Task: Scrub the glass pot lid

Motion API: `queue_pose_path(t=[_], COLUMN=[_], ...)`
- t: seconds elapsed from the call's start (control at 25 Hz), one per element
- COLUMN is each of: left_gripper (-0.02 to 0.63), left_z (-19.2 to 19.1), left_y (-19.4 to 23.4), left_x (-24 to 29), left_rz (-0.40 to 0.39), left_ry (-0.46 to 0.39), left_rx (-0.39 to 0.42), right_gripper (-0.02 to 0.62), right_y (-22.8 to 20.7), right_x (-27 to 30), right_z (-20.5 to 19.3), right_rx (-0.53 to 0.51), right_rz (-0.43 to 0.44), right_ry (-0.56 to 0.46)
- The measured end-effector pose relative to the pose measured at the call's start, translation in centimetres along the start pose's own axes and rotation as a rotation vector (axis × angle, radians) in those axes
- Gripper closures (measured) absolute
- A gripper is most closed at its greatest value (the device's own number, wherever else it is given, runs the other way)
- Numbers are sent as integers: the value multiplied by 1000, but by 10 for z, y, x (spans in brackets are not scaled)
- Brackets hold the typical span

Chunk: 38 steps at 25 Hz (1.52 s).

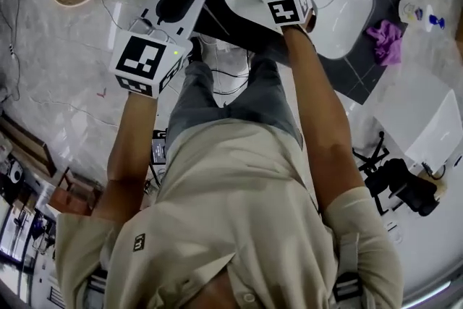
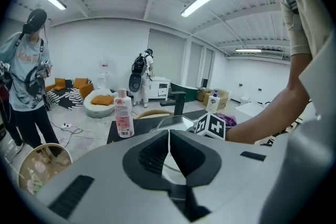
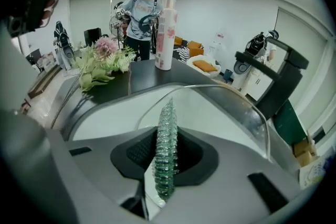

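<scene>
Right gripper view: the right tool (image 3: 165,157) is clamped tight on a ribbed, translucent green scrubbing pad (image 3: 168,113) that stands edge-up between its jaws. Just beyond it, the clear domed glass pot lid (image 3: 223,113) with a thin metal rim sits in the white sink basin (image 3: 105,120). The left tool (image 2: 168,136), jaws pressed together on nothing, is held off to the side of the sink.
</scene>
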State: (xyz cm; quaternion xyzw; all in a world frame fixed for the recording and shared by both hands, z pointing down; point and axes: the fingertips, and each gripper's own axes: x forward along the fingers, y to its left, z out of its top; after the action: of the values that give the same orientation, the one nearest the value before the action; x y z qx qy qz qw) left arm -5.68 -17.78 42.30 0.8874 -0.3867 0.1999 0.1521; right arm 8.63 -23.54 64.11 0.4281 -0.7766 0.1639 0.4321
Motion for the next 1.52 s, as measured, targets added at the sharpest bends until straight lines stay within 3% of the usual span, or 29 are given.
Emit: queue_pose_path(t=[0.56,1.04,1.36,1.52], left_gripper=[583,583,583,584], left_z=[55,119,140,147], left_y=[16,2,-19,-26], left_x=[-57,-84,-88,-85], left_rz=[16,-52,-89,-112], left_ry=[-36,-131,-144,-142], left_rx=[138,231,275,307], right_gripper=[506,506,511,511], right_y=[-45,-64,-64,-60], right_x=[-136,-304,-414,-448], right_z=[78,157,175,177], right_rx=[38,73,89,71], right_rz=[-141,-236,-260,-267], right_ry=[-217,-505,-682,-711])
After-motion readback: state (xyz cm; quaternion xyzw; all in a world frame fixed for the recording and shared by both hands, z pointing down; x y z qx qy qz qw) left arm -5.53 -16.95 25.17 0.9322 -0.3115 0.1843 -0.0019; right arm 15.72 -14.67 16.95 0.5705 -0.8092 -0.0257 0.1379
